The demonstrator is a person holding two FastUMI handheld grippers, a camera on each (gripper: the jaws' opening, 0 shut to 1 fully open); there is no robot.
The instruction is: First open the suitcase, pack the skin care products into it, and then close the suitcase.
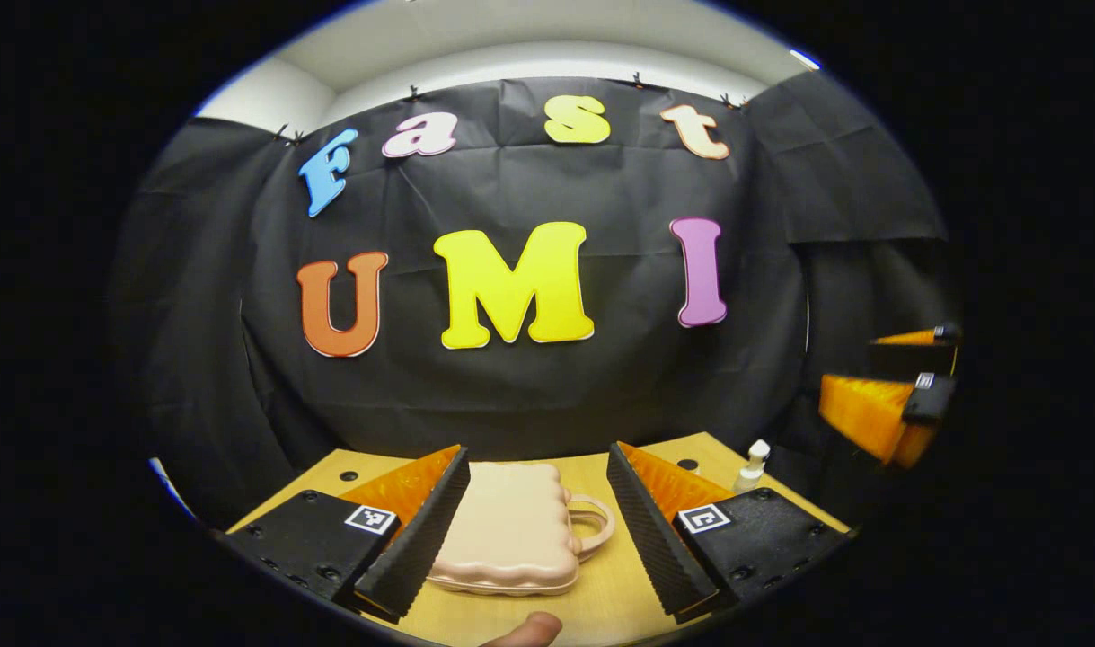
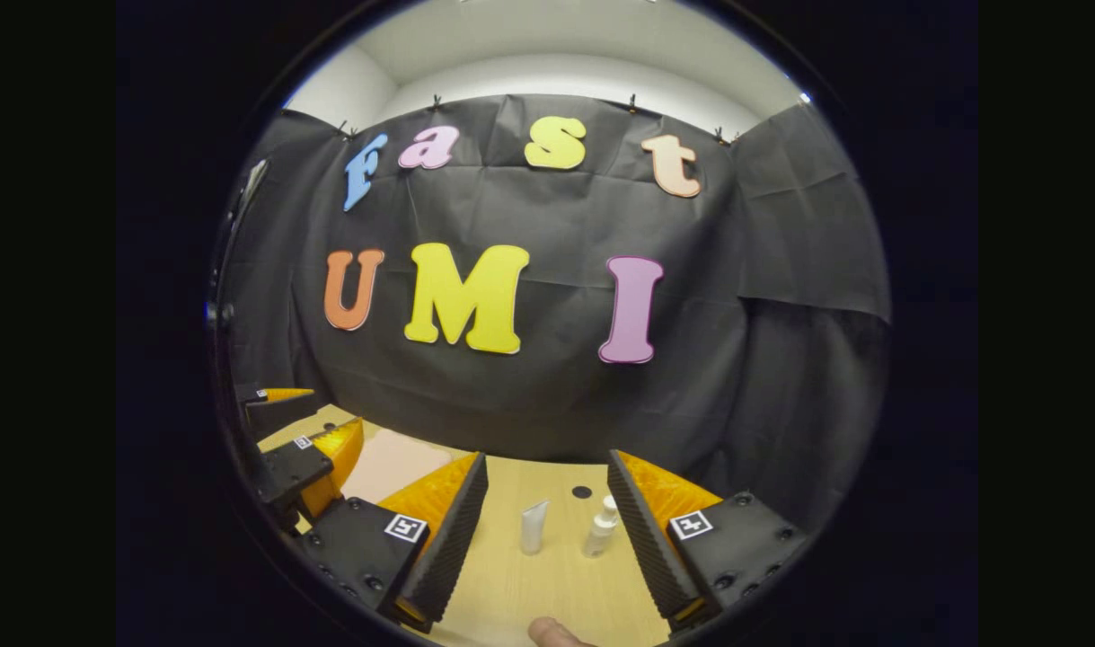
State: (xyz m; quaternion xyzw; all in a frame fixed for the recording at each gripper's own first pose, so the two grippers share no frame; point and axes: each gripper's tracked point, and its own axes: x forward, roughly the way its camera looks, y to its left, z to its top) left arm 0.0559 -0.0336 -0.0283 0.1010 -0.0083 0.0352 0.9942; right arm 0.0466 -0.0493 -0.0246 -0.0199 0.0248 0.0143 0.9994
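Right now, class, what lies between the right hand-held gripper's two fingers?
In the right gripper view, a tube and a small bottle stand on the table between them, untouched.

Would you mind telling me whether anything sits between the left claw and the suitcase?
Nothing visible does: the closed suitcase lies on the table directly ahead of the open left claw, between its fingers.

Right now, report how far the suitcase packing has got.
Nothing looks done: the suitcase lies closed on the table. Both grippers, left and right, are open, holding nothing. The tube and bottle stand unpacked. Opening, packing and closing all remain.
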